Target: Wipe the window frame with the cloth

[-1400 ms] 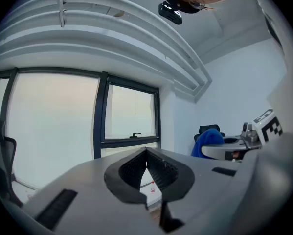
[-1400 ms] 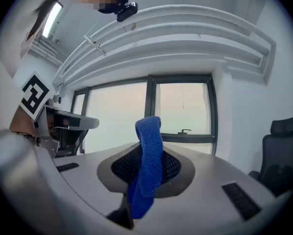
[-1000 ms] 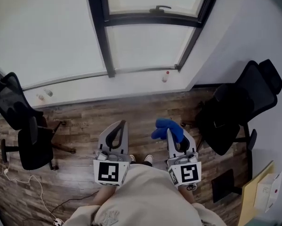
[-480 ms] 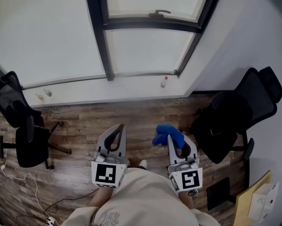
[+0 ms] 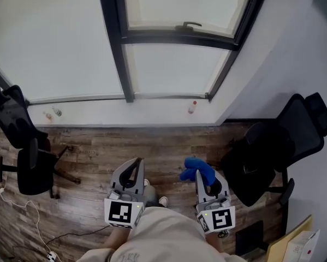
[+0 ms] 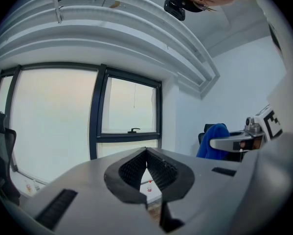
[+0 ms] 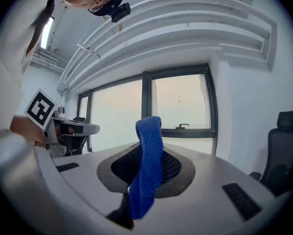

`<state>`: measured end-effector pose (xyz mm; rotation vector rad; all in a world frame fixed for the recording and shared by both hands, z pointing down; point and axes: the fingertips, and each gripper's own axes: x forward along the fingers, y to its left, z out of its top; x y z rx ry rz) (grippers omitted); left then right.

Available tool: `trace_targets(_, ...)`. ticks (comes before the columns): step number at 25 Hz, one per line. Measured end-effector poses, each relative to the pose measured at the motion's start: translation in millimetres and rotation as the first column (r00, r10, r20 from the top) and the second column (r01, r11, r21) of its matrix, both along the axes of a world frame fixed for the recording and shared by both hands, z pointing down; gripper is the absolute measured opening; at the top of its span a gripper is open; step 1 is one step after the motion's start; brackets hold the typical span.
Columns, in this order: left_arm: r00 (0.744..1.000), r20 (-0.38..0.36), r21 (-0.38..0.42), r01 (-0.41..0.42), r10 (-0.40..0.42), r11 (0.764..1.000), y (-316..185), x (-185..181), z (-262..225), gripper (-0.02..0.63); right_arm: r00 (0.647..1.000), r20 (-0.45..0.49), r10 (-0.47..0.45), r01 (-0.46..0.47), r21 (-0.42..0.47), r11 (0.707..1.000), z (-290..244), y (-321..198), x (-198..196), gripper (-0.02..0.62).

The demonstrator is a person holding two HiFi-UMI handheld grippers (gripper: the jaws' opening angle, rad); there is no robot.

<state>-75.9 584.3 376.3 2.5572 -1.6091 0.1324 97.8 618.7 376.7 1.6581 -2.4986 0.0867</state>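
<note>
Head view. Looks steeply down on a brown wood-plank floor [image 5: 97, 146] below a large window with a dark metal window frame [image 5: 119, 53]. Shows the left gripper [image 5: 137, 161] low in the picture, pointed at the window and well short of it. Shows the right gripper [image 5: 201, 174] beside it, with a bunched blue terry cloth [image 5: 198, 167] at its tip. Takes in a black office chair [image 5: 21, 146] at the left, another black swivel chair [image 5: 278, 146] at the right, and a small white bottle [image 5: 192, 107] on the sill.

Left gripper view. Jaws closed, tips touching, nothing between them; only a narrow wedge of gap lower down, with the bottle seen through it. Window frame ahead, cloth off to the right.

Right gripper view. Jaws clamped on the cloth, which stands up above the pads and hangs down below them. Apart from the window frame, not touching it.
</note>
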Motion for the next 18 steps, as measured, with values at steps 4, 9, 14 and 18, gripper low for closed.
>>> trace_targets(4, 1.000, 0.005, -0.019, -0.003, 0.004, 1.000, -32.0, -1.7, 6.7, 0.009, 1.000, -0.002, 0.002, -0.002, -0.022, 1.000, 6.2, -31.5, -0.5, 0.071)
trace_targets(9, 1.000, -0.011, -0.003, -0.009, 0.009, 1.000, -95.3, -10.5, -2.8, 0.009, 0.999, -0.034, 0.010, -0.011, -0.028, 1.000, -1.5, -92.1, -8.5, 0.071)
trace_targets(14, 0.999, -0.009, 0.061, -0.043, 0.043, 0.997, -158.5, -26.8, -26.6, 0.009, 0.998, -0.041, 0.038, -0.037, 0.005, 0.999, -20.8, -150.3, -24.8, 0.071)
trace_targets(18, 0.999, 0.015, 0.098, -0.031, 0.030, 0.995, -203.1, -50.2, -33.8, 0.009, 0.997, -0.052, 0.061, -0.059, 0.039, 0.997, -28.5, -190.5, -35.5, 0.071)
